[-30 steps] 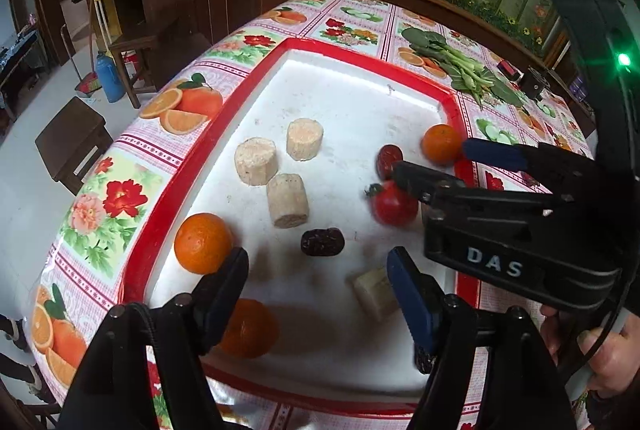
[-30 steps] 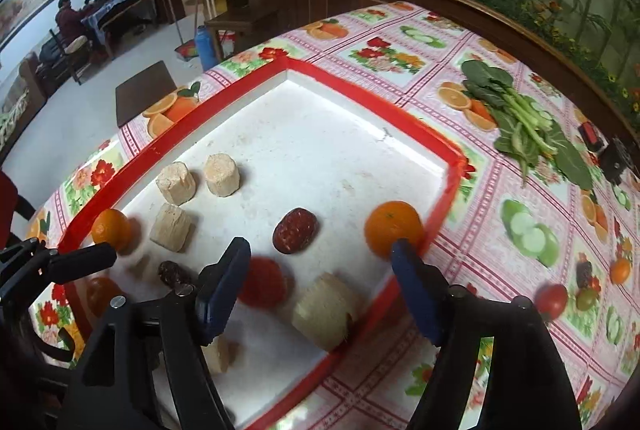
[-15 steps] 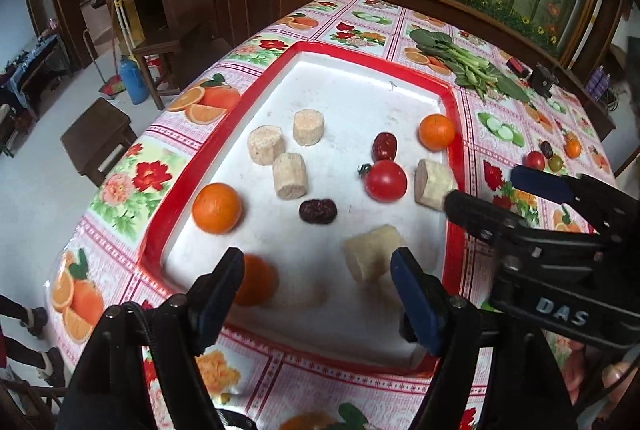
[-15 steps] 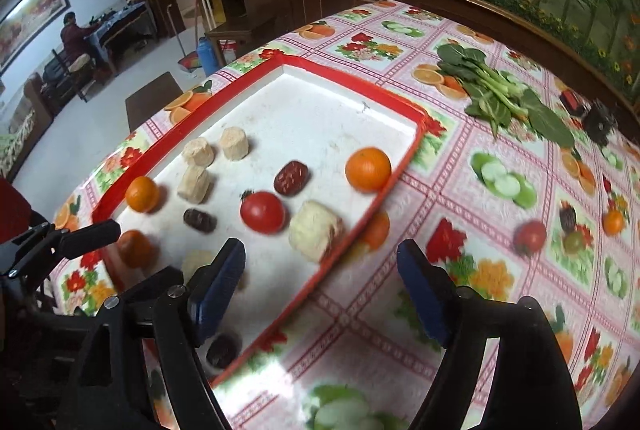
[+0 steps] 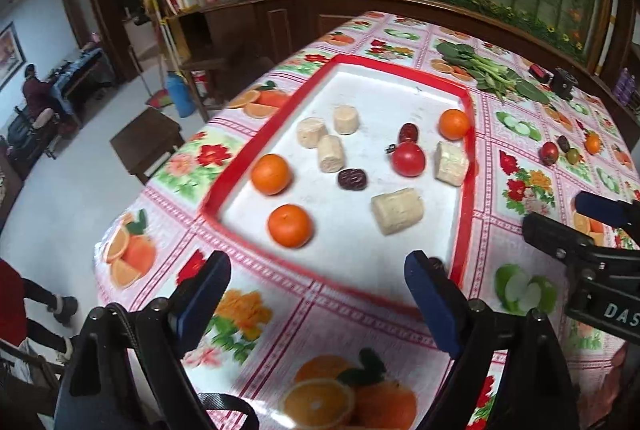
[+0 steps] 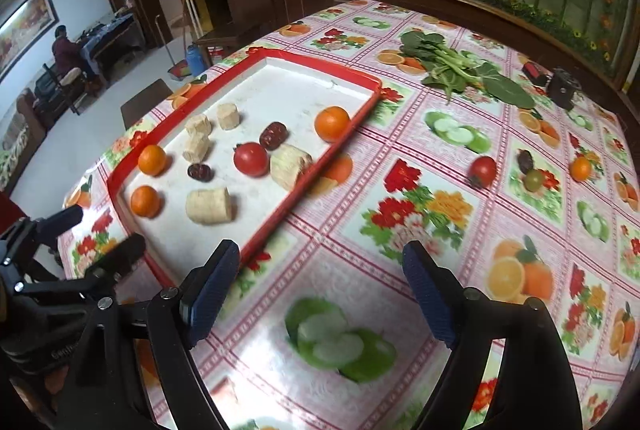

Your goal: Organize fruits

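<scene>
Now both my grippers, left gripper (image 5: 316, 294) and right gripper (image 6: 320, 294), gape wide, empty; a careless reach could roll the loose tomato (image 6: 483, 171) off the table (image 6: 400, 270).

White letters "DAS" are showing on the black body of the right gripper (image 5: 608, 226), cut off at the frame edge. Faint embossed lettering on the left gripper (image 6: 92, 234) body is staying illegible.

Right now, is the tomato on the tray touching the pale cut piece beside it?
Apart. In the left wrist view a strip of white tray shows between the tomato and the pale piece.
</scene>
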Demonstrator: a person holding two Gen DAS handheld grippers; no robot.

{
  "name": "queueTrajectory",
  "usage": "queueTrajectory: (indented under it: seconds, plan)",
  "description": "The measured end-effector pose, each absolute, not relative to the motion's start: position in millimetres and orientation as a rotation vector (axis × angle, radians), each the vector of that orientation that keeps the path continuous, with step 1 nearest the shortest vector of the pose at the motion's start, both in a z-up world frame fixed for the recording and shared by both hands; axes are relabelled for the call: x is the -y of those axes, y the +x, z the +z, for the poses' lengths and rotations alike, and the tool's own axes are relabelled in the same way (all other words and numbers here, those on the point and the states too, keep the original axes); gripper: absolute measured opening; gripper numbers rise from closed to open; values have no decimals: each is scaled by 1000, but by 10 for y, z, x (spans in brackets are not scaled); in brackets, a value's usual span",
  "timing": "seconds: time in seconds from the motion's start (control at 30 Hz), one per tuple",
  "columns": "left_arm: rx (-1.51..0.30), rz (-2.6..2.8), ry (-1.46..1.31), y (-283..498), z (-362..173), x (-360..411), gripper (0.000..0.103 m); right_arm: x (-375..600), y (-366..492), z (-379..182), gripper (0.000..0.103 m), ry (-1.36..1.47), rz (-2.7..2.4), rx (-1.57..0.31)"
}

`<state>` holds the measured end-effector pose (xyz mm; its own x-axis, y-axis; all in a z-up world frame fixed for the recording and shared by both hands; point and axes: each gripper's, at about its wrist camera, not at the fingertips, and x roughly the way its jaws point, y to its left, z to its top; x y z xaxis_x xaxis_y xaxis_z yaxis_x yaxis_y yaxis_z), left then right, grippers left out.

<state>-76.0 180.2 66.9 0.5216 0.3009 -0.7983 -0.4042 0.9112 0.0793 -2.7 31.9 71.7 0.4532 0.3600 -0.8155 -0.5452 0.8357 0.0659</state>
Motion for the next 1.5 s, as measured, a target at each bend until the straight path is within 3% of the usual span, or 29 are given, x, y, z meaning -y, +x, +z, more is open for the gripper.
queueTrajectory:
  seconds: [0.37,0.53,1.5]
  plan:
    - [-898,498,-207,-1007,646,-1845,93,-323,-547,750,86,-281,557,-849]
    - [-866,497,-224,-1075,664,-1817,95,-312,-593,790,95,-302,548,-812]
    - [-860,617,-187,-1238,795,-1694,97,-307,-668,699,96,-322,521,-837]
